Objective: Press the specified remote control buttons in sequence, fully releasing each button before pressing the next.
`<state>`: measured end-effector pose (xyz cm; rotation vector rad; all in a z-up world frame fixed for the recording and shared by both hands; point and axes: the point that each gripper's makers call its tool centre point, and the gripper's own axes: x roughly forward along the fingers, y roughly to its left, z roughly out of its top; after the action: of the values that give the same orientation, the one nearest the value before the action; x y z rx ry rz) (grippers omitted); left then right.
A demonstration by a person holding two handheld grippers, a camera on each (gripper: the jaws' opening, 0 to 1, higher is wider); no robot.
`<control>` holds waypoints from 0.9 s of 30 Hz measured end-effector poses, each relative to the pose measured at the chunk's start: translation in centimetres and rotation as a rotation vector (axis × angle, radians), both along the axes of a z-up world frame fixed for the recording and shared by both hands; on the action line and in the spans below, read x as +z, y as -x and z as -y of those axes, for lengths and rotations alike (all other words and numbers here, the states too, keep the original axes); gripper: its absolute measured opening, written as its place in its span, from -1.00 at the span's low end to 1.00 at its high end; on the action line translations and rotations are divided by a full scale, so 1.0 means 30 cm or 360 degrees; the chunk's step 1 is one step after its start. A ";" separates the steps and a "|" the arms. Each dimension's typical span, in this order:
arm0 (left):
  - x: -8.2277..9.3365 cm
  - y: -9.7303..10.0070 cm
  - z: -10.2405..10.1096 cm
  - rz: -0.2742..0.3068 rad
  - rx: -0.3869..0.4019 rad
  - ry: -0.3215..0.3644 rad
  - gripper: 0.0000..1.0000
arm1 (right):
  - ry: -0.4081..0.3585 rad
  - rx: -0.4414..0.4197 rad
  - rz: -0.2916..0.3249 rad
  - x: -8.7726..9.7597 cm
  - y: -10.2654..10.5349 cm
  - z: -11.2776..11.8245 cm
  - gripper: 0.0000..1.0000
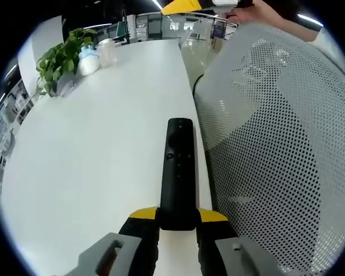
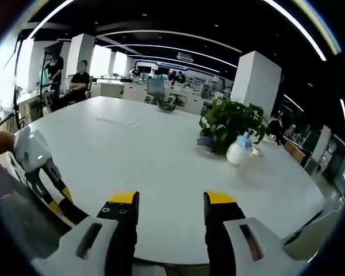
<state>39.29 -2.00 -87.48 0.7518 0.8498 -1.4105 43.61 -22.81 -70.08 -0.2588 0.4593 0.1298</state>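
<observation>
Room: open office, white bench, potted plant well apart.
Remote: near end clamped in my left tongs, long axis running straight away from them, buttons up, near the bench edge beside a mesh chair.
Right tongs: parted, empty, above bare bench; these must come across to press.

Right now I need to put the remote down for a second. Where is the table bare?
The white table is bare between the potted plant and the remote in the left claw. It is crowded at the far corner: plant, white cup, bottle. The mesh chair hugs the remote-side edge.
</observation>
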 end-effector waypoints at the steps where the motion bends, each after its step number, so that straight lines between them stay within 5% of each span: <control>1: 0.000 -0.001 0.000 0.0003 -0.0001 -0.0004 -0.52 | 0.0006 0.0001 -0.0008 -0.002 0.001 0.000 -0.14; 27: -0.003 -0.062 0.000 0.0021 -0.0064 -0.0064 -0.52 | 0.0111 -0.0021 -0.0054 -0.022 0.004 0.018 -0.19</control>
<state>41.17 -2.00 -87.58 0.8121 0.8590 -1.4263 43.49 -23.36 -70.75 -0.3221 0.5000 0.1055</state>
